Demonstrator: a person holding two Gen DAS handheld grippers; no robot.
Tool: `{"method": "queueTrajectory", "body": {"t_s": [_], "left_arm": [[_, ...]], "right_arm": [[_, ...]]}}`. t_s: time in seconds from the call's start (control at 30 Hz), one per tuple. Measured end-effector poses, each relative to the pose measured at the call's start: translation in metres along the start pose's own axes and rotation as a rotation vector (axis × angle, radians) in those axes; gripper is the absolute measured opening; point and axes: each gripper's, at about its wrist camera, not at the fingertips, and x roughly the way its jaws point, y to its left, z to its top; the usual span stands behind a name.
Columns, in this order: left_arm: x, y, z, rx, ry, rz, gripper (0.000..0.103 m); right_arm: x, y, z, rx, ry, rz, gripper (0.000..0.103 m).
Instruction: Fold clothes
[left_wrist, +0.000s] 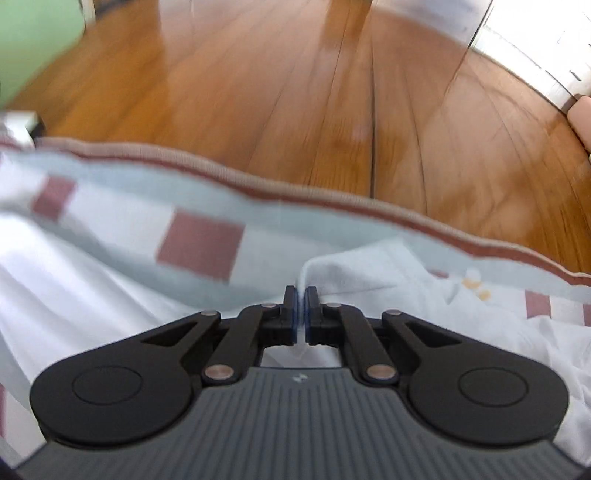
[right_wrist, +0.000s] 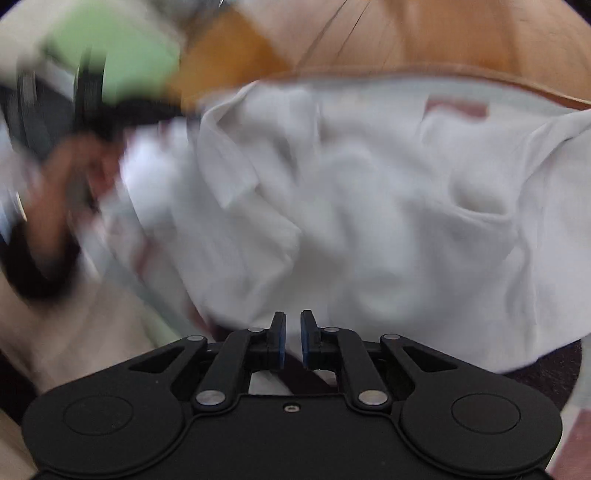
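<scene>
A wooden floor fills the upper half of the left wrist view, from about 9 o'clock round to 3 o'clock. Below it lies a pale blanket with dull red squares and a brownish piped edge, running across the middle of the frame. On the blanket rests the white garment, crumpled and creased; in the right wrist view it takes up the centre and spreads toward 3 o'clock. At 10 o'clock in that view a blurred green shape shows. The left gripper sits at 6 o'clock in its own view, its jaws closed tight on a raised fold of the white garment. The right gripper, also at 6 o'clock, has a narrow gap between its jaws, with cloth behind them and nothing visibly pinched.
</scene>
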Motion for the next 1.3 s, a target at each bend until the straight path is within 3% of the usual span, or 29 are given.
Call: {"method": "queueTrajectory", "body": {"t_s": [0.07,0.17,0.23,0.3,0.43,0.53,0.57,0.6,0.63,0.67,0.7,0.8,0.87,1.03,1.17,1.3], "left_arm": [[0.003,-0.003,0.004,0.012,0.004,-0.006,0.003],[-0.004,-0.018,0.003,0.079,-0.028,0.016,0.004],[-0.004,-0.020,0.004,0.110,-0.028,0.020,0.004],[-0.001,-0.026,0.005,0.134,-0.023,0.023,0.004],[0.006,-0.038,0.003,0.142,-0.011,0.024,0.004],[0.011,-0.045,0.000,0.159,0.002,0.047,0.004],[0.012,-0.046,-0.001,0.162,0.004,0.052,0.004],[0.013,-0.048,-0.001,0.165,0.006,0.057,0.004],[0.013,-0.049,-0.002,0.167,0.005,0.061,0.004],[0.011,-0.051,-0.002,0.172,0.001,0.064,0.004],[0.010,-0.052,-0.002,0.184,-0.002,0.071,0.004],[0.014,-0.055,0.000,0.210,0.000,0.106,0.005],[0.017,-0.052,0.004,0.182,0.001,0.115,0.005],[0.029,-0.058,0.002,0.183,0.004,0.162,0.005],[0.027,-0.080,-0.010,0.297,-0.039,0.234,0.005],[0.014,-0.086,-0.013,0.310,-0.066,0.210,0.004]], "right_arm": [[-0.008,0.000,0.001,0.015,-0.022,0.008,0.016],[-0.036,-0.007,0.009,0.114,-0.166,0.062,0.024],[-0.047,-0.010,0.020,0.179,-0.241,0.053,0.047],[-0.049,-0.012,0.034,0.227,-0.294,-0.007,0.049],[-0.029,-0.015,0.063,0.315,-0.335,-0.064,0.055],[-0.003,-0.010,0.074,0.364,-0.287,-0.148,0.064],[0.008,-0.005,0.076,0.366,-0.252,-0.205,0.063],[0.019,0.002,0.077,0.336,-0.217,-0.275,0.052],[0.025,0.011,0.074,0.278,-0.207,-0.342,0.026],[0.029,0.020,0.069,0.214,-0.208,-0.405,0.014],[0.026,0.025,0.063,0.185,-0.229,-0.423,0.008],[-0.006,0.019,0.039,0.298,-0.322,-0.357,0.007],[-0.033,0.018,0.022,0.352,-0.367,-0.358,0.005],[-0.082,0.028,-0.013,0.270,-0.434,-0.524,0.004],[-0.113,0.017,-0.030,0.330,-0.482,-0.534,0.004],[-0.129,0.017,-0.035,0.326,-0.512,-0.569,0.004]]}}
